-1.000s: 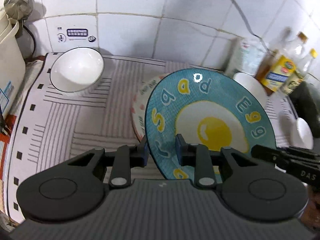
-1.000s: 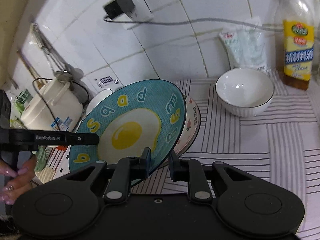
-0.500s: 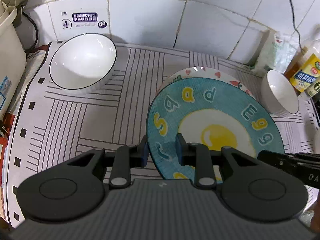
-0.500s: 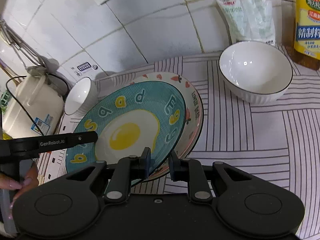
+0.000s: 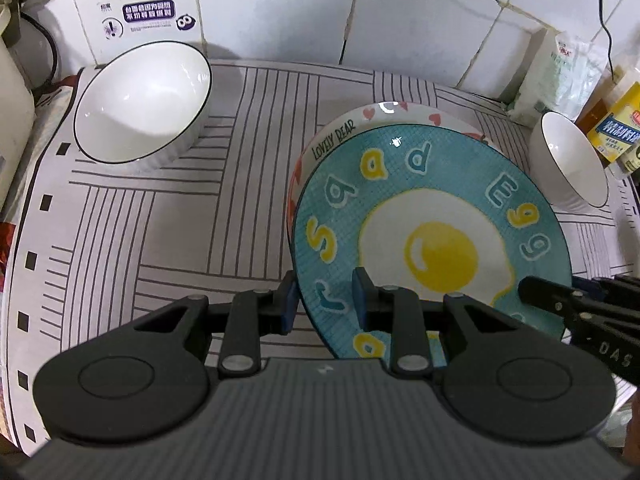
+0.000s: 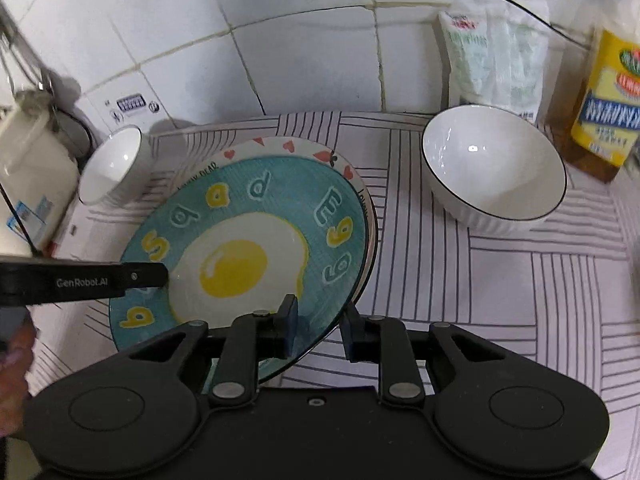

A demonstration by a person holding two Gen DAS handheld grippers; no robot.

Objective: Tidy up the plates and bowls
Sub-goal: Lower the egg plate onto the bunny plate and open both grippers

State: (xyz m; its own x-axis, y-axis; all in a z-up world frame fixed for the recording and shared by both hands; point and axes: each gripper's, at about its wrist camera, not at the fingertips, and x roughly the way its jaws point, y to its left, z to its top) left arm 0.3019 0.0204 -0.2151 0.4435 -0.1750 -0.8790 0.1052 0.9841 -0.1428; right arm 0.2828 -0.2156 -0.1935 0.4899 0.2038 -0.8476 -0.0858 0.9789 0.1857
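A teal plate with a fried-egg picture (image 5: 432, 216) (image 6: 256, 216) lies nearly flat on top of a white plate with red hearts (image 5: 360, 120) (image 6: 288, 146). My left gripper (image 5: 324, 300) straddles the teal plate's left rim, one finger under and one over. My right gripper (image 6: 318, 326) straddles its right rim the same way. Both sets of jaws stand slightly apart around the rim. A white bowl (image 5: 144, 100) (image 6: 112, 170) stands at the back left. Another white bowl (image 5: 572, 160) (image 6: 494, 164) stands at the right.
A striped mat (image 5: 180, 220) (image 6: 520, 280) covers the counter. A tiled wall runs behind. A white rice cooker (image 6: 32, 176) stands at the far left. A bag (image 6: 496, 52) and an oil bottle (image 6: 608, 96) stand at the back right.
Both grippers have lowered the teal plate from a steep tilt down onto the heart plate. The jaws now look a little wider around the rim.
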